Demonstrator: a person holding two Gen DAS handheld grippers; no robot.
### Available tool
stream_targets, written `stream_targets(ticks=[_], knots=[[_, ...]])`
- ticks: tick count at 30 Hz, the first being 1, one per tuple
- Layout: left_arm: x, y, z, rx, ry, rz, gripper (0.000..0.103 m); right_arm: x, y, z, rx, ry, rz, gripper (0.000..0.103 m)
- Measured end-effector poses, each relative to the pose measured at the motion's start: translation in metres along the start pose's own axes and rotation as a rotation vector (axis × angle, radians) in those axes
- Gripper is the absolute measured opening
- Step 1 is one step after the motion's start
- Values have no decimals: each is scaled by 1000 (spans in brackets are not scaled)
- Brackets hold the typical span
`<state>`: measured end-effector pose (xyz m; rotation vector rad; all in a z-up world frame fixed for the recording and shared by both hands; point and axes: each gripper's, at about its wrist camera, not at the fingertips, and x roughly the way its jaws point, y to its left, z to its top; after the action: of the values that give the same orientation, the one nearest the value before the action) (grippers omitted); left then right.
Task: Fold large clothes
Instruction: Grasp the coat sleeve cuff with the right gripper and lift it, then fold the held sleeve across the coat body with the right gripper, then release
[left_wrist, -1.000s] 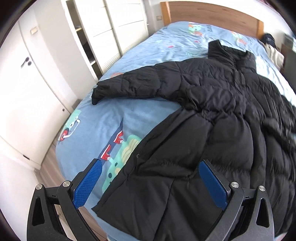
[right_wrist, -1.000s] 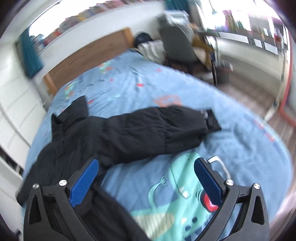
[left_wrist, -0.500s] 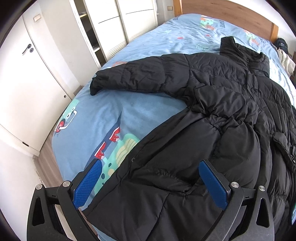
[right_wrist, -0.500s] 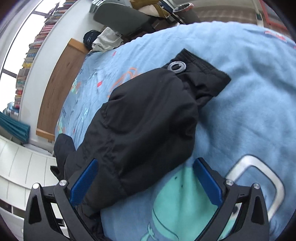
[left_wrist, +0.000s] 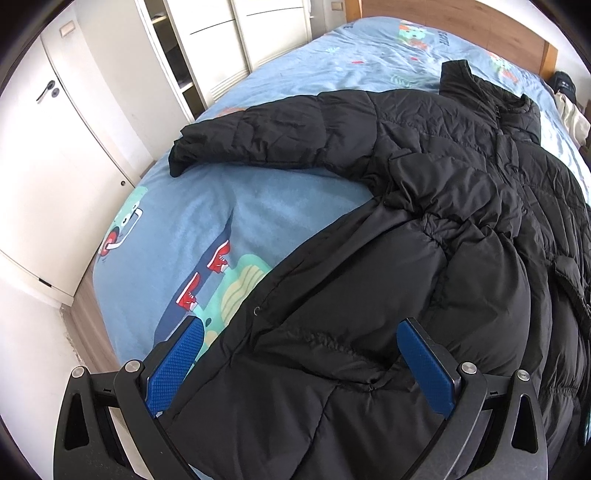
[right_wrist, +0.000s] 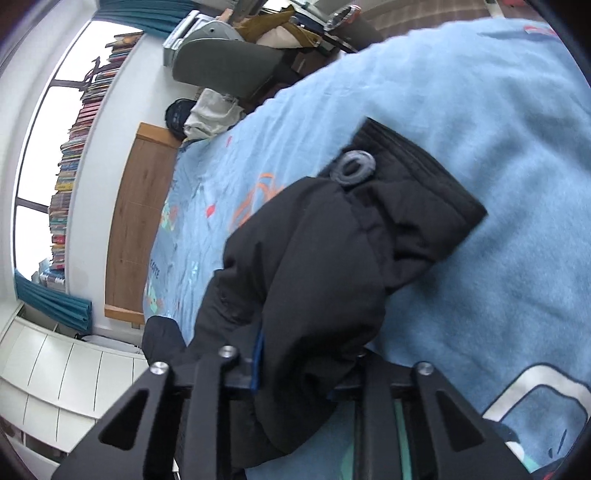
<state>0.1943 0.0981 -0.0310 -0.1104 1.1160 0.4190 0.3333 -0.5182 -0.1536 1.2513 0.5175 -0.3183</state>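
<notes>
A large black puffer coat (left_wrist: 424, 240) lies spread front up on a bed with a blue printed cover (left_wrist: 221, 206). Its one sleeve (left_wrist: 280, 136) stretches out to the left. My left gripper (left_wrist: 299, 354) is open, its blue pads either side of the coat's lower hem area, just above the fabric. In the right wrist view my right gripper (right_wrist: 306, 369) is shut on the coat's other sleeve (right_wrist: 325, 258), a little behind its ribbed cuff (right_wrist: 417, 192), which bears a grey ring (right_wrist: 354, 166).
White wardrobes and a white door (left_wrist: 55, 147) stand close along the bed's left side. A wooden headboard (right_wrist: 136, 229) is at the far end. A grey chair (right_wrist: 229, 66) with clothes and a pile of clothes (right_wrist: 207, 114) stand beside the bed.
My right gripper moved in over the sleeve and closed on it near the cuff. My left gripper drifted slightly closer to the coat and stayed open.
</notes>
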Motion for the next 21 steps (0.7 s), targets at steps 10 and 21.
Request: stream_targets(ticks=[10, 21], knots=[[-6, 7, -3, 9, -37, -47, 102, -21, 75, -6, -192, -24, 13, 13], [-9, 30, 5, -80, -71, -104, 102, -40, 194, -81, -493, 75, 146, 13]])
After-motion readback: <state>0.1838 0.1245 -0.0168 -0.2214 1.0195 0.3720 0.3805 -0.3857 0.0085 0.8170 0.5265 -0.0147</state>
